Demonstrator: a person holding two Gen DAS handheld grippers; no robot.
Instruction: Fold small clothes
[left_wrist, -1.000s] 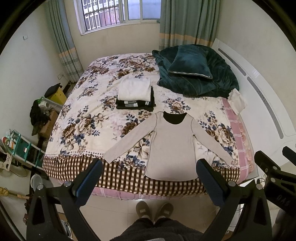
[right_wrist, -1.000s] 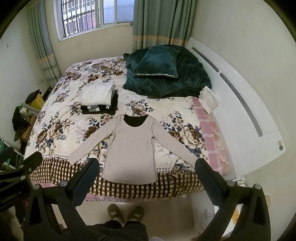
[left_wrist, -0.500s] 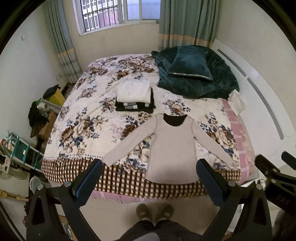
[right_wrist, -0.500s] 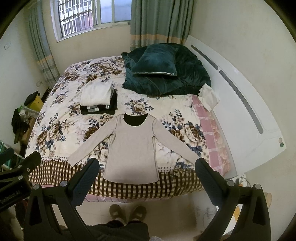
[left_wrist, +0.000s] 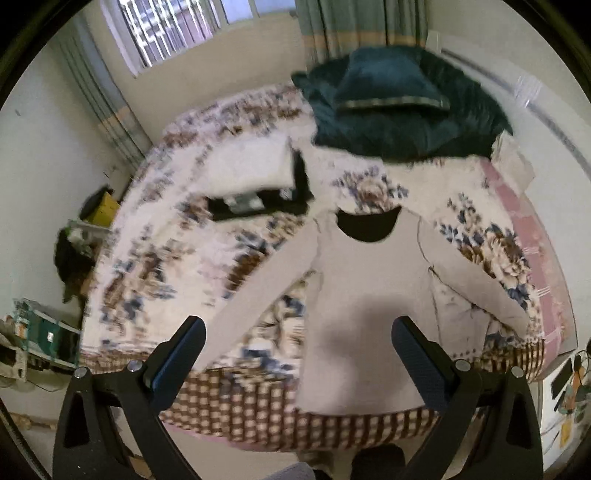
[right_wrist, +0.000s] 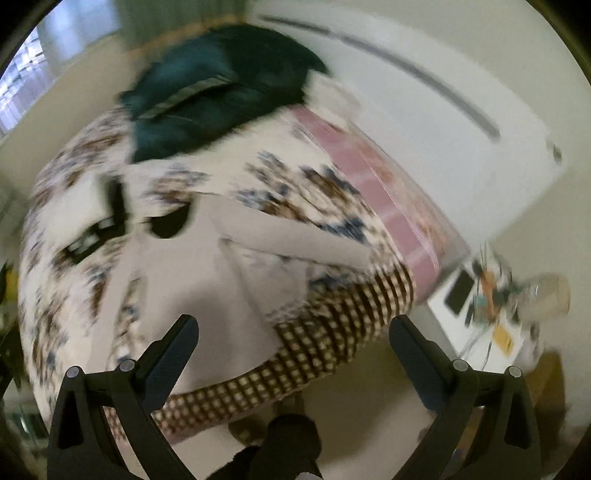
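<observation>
So the beige long-sleeve top (left_wrist: 362, 295) is lying flat on the bed (left_wrist: 258, 410), front up, both sleeves spread out, hem near the checked edge closest to the person. Nothing on it is folded yet, so that whole piece is left to do. Behind it sits a stack of folded clothes (left_wrist: 255, 181) (looks like the finished ones). Left tool (left_wrist: 297, 363) and right tool (right_wrist: 293, 360) are both spread wide, holding nothing, hovering over the near edge. Right view is pretty blurry, so details there are hard to call
</observation>
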